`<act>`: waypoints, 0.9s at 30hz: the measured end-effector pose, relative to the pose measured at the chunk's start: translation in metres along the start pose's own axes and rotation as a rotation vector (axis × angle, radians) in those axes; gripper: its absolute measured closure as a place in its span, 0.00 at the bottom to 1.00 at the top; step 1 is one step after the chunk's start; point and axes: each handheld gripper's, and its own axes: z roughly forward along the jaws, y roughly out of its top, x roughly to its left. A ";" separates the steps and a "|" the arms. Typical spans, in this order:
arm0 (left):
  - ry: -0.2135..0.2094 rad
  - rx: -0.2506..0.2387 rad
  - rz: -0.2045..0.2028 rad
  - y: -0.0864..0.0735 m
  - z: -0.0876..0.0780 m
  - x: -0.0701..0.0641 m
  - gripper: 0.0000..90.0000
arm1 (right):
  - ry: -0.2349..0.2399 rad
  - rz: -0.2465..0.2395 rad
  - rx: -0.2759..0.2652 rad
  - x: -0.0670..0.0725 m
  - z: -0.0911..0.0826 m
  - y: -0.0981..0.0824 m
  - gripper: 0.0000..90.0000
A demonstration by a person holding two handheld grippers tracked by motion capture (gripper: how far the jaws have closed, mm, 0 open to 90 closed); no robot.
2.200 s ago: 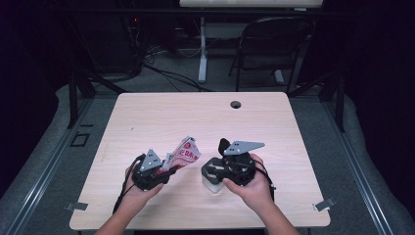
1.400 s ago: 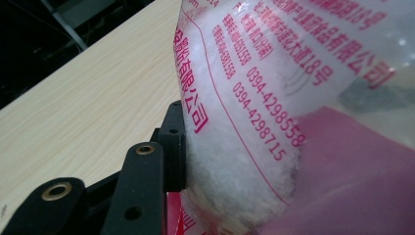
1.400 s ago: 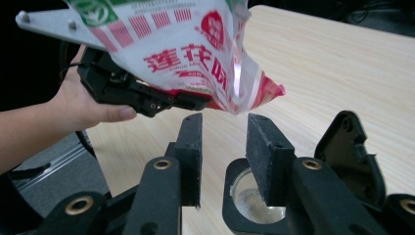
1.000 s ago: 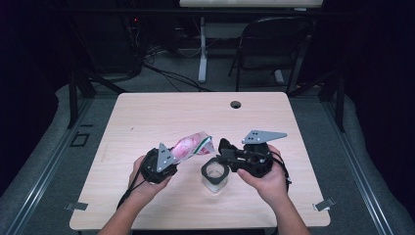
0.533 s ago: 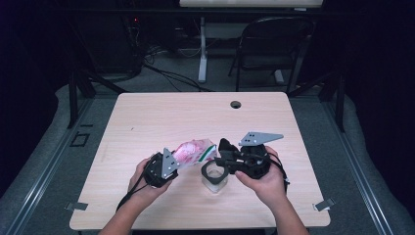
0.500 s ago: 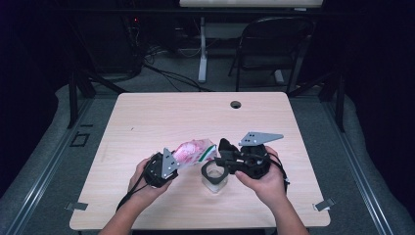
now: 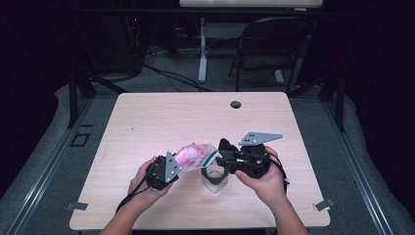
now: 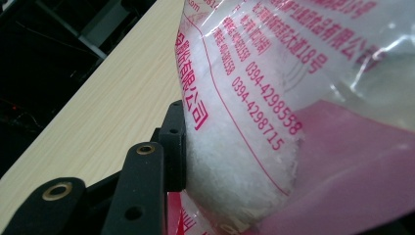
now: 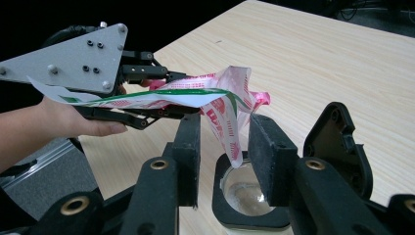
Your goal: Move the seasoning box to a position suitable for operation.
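Note:
A pink-and-white printed plastic bag (image 7: 192, 153) of white grains is held above the wooden table (image 7: 147, 122), my left gripper (image 7: 182, 162) shut on its fat end. In the left gripper view one black pad (image 8: 175, 147) presses into the bag (image 8: 293, 98). The bag's torn corner (image 9: 230, 132) hangs over a clear jar with a black rim (image 9: 244, 196), between the two pads of my right gripper (image 9: 225, 147) with a gap on each side. Those jaws have just been opening and stand open. From above, the jar (image 7: 214, 180) stands just under the right gripper (image 7: 219, 159).
A round cable hole (image 7: 236, 104) sits near the table's far edge. Behind the table stand a dark chair (image 7: 274, 44) and a white desk leg (image 7: 201, 54), with cables on the floor. Bare wood (image 7: 161, 117) spreads beyond both hands.
The left hand has sunk a little and tipped the bag flatter, bringing its corner down over the jar. The right gripper has stayed beside the jar.

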 end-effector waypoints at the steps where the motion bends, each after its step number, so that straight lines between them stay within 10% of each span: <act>1: 0.002 0.001 0.003 0.000 0.000 0.000 0.67 | -0.002 -0.003 0.004 0.000 0.000 0.000 0.73; 27: 0.084 0.000 0.110 0.001 -0.001 -0.011 0.68 | 0.006 0.063 -0.058 -0.014 -0.014 0.004 0.77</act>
